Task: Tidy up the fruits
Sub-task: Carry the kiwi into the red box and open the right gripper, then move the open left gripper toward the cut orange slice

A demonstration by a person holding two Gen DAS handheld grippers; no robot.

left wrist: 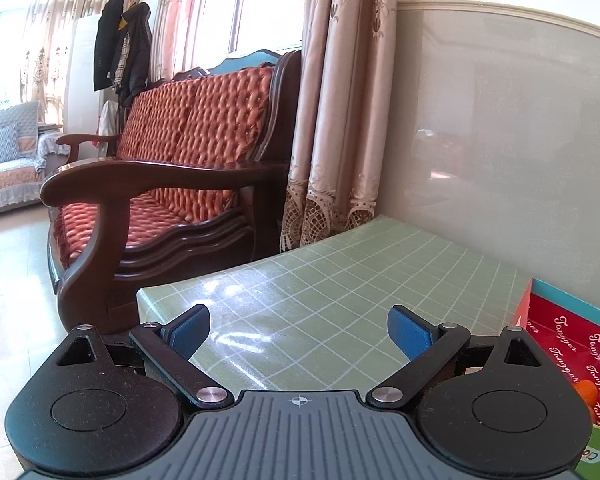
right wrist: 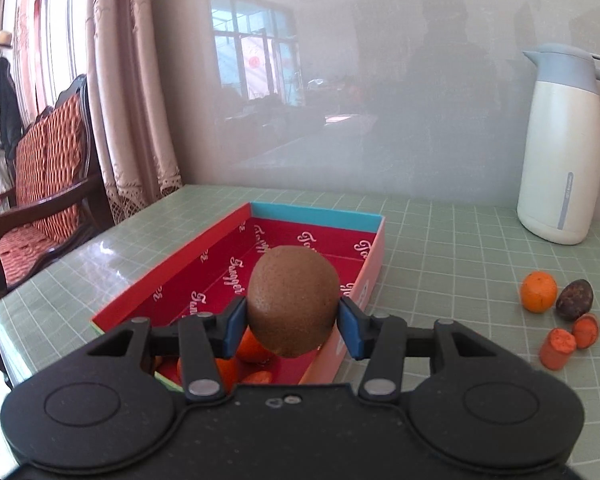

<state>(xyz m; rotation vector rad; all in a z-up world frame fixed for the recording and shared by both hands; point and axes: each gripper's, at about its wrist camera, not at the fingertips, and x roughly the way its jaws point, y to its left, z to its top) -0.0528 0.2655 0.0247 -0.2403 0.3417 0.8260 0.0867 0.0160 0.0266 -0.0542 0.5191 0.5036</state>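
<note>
Green checked table (right wrist: 440,248) | right gripper (right wrist: 292,322) jaws clamp kiwi (right wrist: 292,304) (hiding box (right wrist: 316,216) fruit) | left gripper (left wrist: 299,330) jaws wide, empty

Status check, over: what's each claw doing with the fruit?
Right gripper clamps kiwi above red box. Left gripper open, empty. Path unobstructed.

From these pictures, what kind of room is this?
Most likely a home living room: a cushioned wooden sofa, long curtains at the window, coats on a rack, and a table with a jug.
</note>
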